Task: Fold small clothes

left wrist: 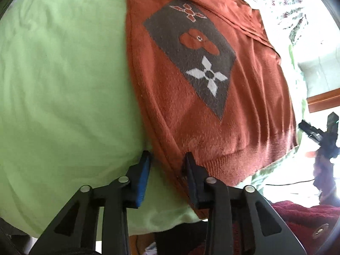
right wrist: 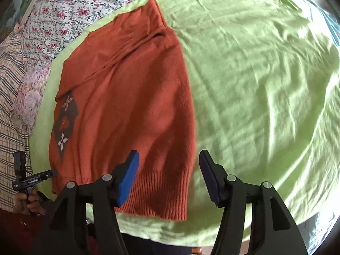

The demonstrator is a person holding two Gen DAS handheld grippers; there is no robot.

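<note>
A rust-orange knitted sweater point(left wrist: 244, 97) with a grey patch of flower motifs lies folded lengthwise on a green sheet point(left wrist: 63, 74). My left gripper point(left wrist: 167, 156) is open, its fingertips straddling the sweater's near left hem corner, close to the cloth. In the right wrist view the sweater point(right wrist: 131, 106) lies ahead, ribbed hem nearest. My right gripper point(right wrist: 169, 155) is open and empty, hovering above the hem's right corner. The left gripper point(right wrist: 31, 178) shows at the sweater's left edge.
A floral bedsheet point(right wrist: 63, 2) and a checked cloth point(right wrist: 10, 85) lie beyond the green sheet point(right wrist: 255, 85). A dark red knit garment point(left wrist: 308, 218) is at the near right. A wooden edge point(left wrist: 323, 101) sits far right.
</note>
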